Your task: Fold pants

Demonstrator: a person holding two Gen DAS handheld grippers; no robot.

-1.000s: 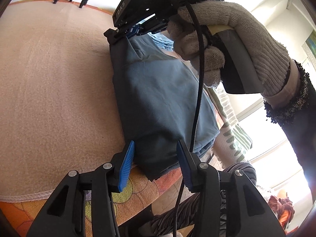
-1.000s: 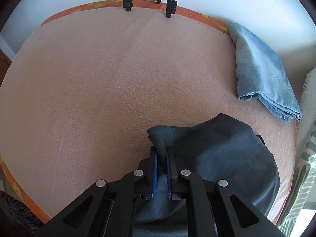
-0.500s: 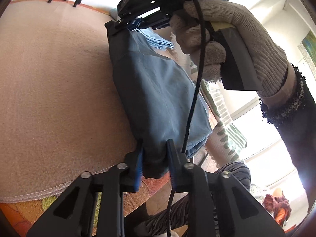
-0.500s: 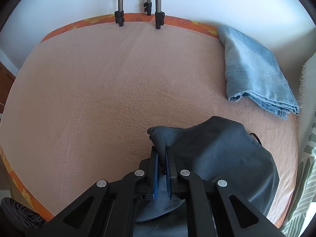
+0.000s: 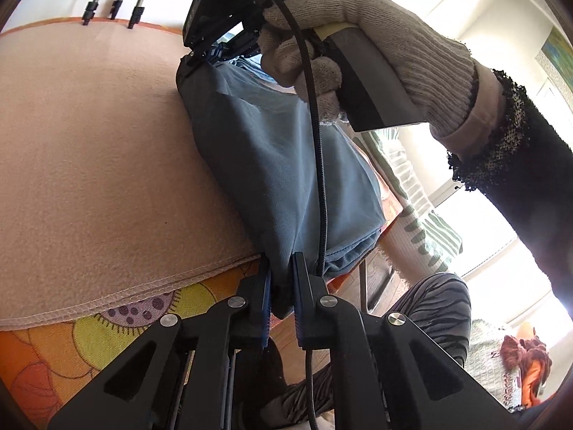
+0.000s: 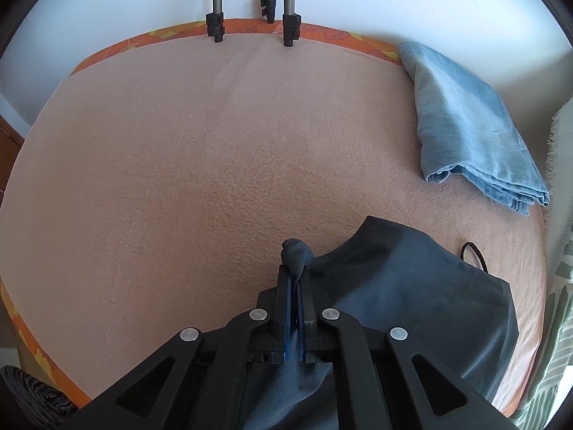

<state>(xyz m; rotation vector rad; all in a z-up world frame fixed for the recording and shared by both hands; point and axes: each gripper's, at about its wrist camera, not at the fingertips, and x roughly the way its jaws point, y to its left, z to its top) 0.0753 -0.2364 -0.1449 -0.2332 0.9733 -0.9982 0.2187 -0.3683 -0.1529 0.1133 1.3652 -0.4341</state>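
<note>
Folded dark blue-grey pants (image 5: pixel 286 165) lie at the near right edge of the pink blanket (image 5: pixel 89 150). My left gripper (image 5: pixel 281 268) is shut on the near corner of the pants, at the blanket's hem. My right gripper (image 6: pixel 295 276) is shut on the opposite corner of the pants (image 6: pixel 412 286), which bunches up between its blue pads. In the left wrist view the right gripper (image 5: pixel 215 53) shows at the far end of the pants, held by a gloved hand (image 5: pixel 358 36). The cloth hangs taut between the two grippers, lifted a little.
A folded light blue denim garment (image 6: pixel 472 129) lies at the blanket's far right. Tripod legs (image 6: pixel 250 18) stand at the far edge by the white wall. A flowered orange sheet (image 5: pixel 89 337) shows under the blanket. A black cable (image 5: pixel 318 165) crosses the pants. A green-striped cloth (image 5: pixel 422 222) hangs to the right.
My left gripper has moved in and shut on the near corner of the pants. Both grippers have risen a little with the cloth; the right gripper stayed shut.
</note>
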